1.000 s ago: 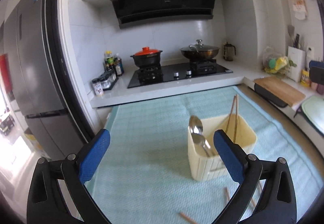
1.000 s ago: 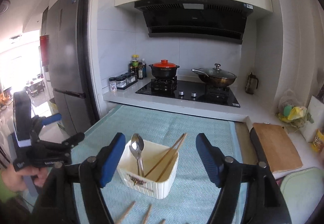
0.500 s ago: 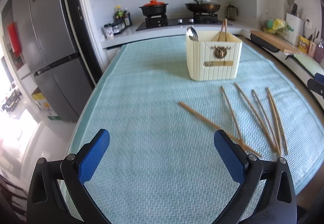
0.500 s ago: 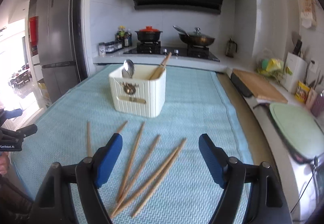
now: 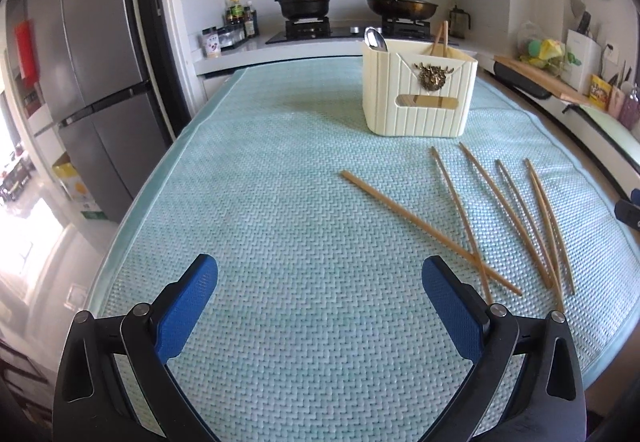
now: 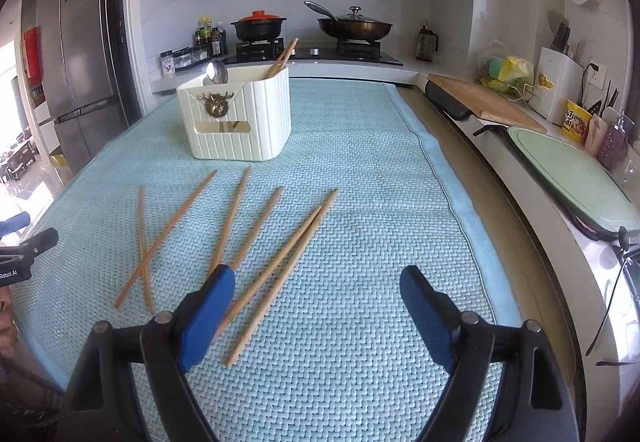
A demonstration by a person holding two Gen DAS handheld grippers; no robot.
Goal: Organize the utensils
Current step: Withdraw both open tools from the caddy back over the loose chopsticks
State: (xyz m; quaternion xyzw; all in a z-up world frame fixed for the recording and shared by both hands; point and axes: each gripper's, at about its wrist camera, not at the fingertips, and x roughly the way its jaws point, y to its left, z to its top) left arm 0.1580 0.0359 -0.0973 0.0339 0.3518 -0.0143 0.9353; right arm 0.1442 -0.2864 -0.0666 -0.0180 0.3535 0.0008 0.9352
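While the left gripper [image 5: 320,298] hangs low over the near part of the pale green mat [image 5: 248,202], its blue pads [image 5: 188,306] stand wide apart with only bare weave between them, so it carries nothing. From this view the cream utensil holder [image 5: 420,94] sits toward the mat's far right corner, with a spoon [image 5: 375,39] and a pair of chopsticks [image 5: 440,36] already standing in it. Six loose chopsticks [image 5: 432,232] lie fanned near the mat's right edge, between the holder and the near edge; the longest-reaching one crosses over its neighbour close to the near edge.

Seen from the right wrist, the right gripper [image 6: 316,312] is also spread, and its jaws have just been opening further with nothing gripped. Its left pad [image 6: 208,314] lies over the near ends of the middle sticks [image 6: 256,230], while the parallel pair [image 6: 288,262] runs into the gap between the jaws. The holder [image 6: 236,118] stands at the far left of the mat here.

Judging by this, the step in hand is the first pick-up of a loose stick. It would go best by choosing the parallel pair or an outer single, well clear of the crossed ones [image 6: 146,246], and closing across the shaft rather than along it. Thin round sticks on a woven mat may roll, so a low, square approach seems wise.
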